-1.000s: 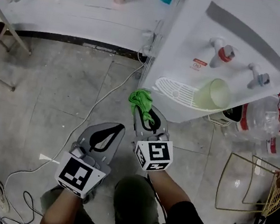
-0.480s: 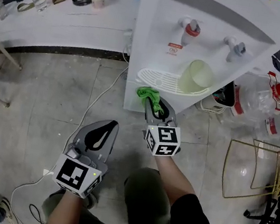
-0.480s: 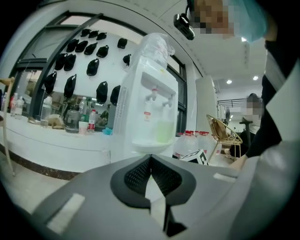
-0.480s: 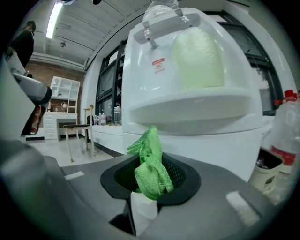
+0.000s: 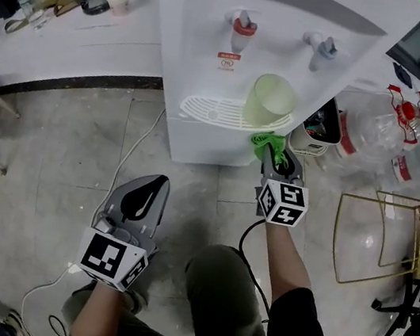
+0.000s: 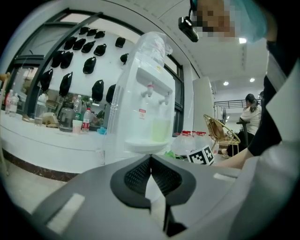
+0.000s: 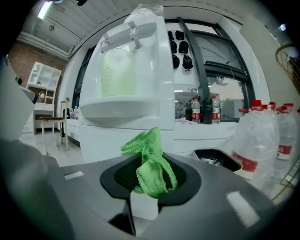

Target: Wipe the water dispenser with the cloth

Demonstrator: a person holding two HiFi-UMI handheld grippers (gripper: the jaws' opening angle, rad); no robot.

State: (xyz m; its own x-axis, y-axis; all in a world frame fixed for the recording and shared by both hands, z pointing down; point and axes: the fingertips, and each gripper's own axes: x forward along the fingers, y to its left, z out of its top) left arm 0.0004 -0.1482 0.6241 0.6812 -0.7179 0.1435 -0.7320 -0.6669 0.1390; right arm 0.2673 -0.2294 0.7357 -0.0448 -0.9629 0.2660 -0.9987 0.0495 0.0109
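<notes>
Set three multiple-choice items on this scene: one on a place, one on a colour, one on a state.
1. Where does the pale green cup stand?
A. on the drip tray
B. on the floor
C. on the counter
2. What colour is the cloth?
A. blue
B. green
C. white
3. How is the left claw?
A. open
B. shut on the cloth
C. shut, empty
Answers:
1 A: its base rests on that tray.
2 B: green mesh shows in the right claw.
3 C: its tips meet on nothing.

Cloth farther right along dispenser front
</notes>
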